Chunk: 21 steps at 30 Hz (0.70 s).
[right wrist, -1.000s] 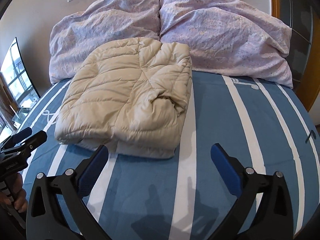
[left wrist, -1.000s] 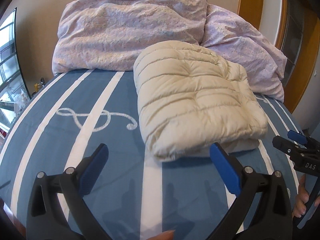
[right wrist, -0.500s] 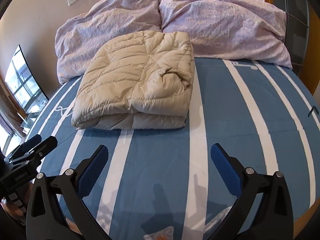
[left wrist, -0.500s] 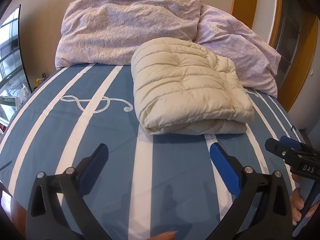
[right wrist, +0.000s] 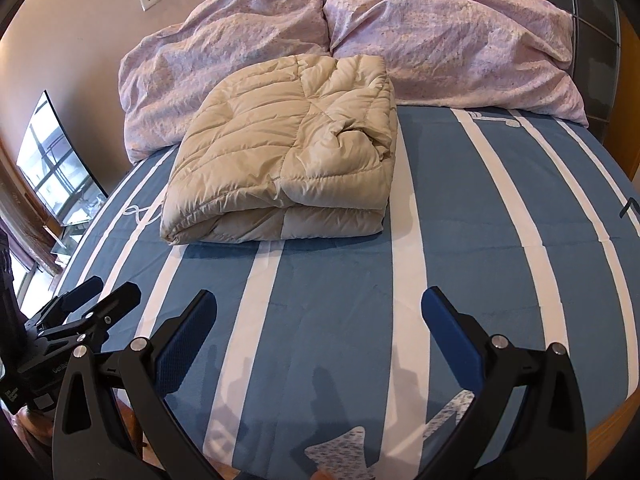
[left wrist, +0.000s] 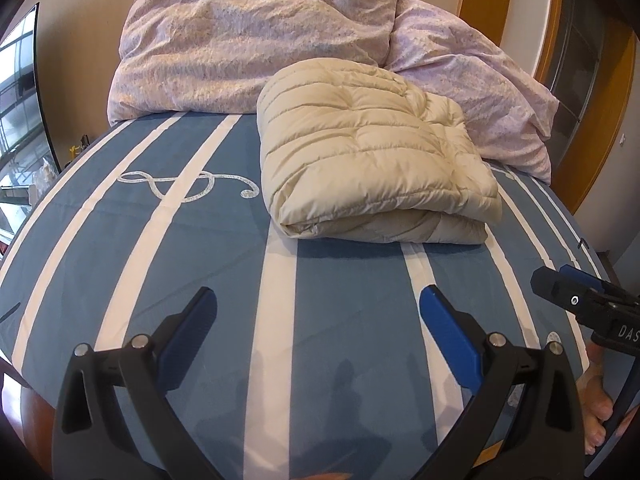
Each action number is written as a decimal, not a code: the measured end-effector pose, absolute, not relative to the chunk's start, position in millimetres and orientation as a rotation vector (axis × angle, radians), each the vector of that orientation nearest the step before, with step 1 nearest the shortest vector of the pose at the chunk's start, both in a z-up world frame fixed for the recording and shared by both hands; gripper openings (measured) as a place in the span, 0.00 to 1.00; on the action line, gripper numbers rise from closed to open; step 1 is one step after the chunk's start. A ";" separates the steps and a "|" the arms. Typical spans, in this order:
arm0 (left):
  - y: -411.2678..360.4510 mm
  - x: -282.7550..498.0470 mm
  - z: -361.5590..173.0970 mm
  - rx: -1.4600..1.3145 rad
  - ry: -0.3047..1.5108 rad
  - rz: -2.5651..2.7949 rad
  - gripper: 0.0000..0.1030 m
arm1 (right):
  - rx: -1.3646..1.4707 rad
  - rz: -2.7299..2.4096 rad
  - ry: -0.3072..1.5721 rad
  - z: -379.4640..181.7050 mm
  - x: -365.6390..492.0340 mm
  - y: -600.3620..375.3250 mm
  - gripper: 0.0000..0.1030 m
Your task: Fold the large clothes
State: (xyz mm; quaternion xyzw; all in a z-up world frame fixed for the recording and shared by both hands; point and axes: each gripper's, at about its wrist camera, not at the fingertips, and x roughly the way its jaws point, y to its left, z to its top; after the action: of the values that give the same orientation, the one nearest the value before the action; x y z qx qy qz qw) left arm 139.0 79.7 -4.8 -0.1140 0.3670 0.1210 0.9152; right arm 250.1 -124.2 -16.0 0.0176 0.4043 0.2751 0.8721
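Note:
A cream quilted puffer garment (left wrist: 372, 160) lies folded into a thick rectangle on the blue bed with white stripes (left wrist: 200, 264). It also shows in the right wrist view (right wrist: 288, 160). My left gripper (left wrist: 318, 320) is open and empty, held over the foot of the bed, well short of the garment. My right gripper (right wrist: 318, 320) is open and empty too, also near the foot of the bed. Each gripper shows at the edge of the other's view, the right one (left wrist: 576, 300) and the left one (right wrist: 84, 308).
Two lilac pillows (right wrist: 320, 36) lean against the wall behind the garment. A window (right wrist: 52, 160) is at the left. A wooden door frame (left wrist: 580, 92) stands at the right. The bed's wooden foot edge (right wrist: 560, 428) is close below the grippers.
Both grippers have pulled back from the folded garment toward the foot of the bed. The garment lies still.

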 end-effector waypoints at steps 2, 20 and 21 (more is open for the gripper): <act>79.4 137.7 -3.9 -0.237 0.755 0.248 0.98 | 0.041 0.576 0.844 -15.1 247.9 -124.6 0.99; 72.7 123.5 7.5 -0.262 0.748 0.233 0.98 | 0.085 0.606 0.841 -6.4 233.3 -132.0 0.99; 72.0 123.2 8.0 -0.261 0.748 0.233 0.98 | 0.086 0.607 0.840 -5.8 232.8 -132.2 0.99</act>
State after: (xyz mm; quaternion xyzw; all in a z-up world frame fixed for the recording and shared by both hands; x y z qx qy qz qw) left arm 123.2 72.0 8.0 -0.1266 0.3633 0.1132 0.9161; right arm 232.8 -132.2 -5.8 0.0410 0.4014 0.2901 0.8678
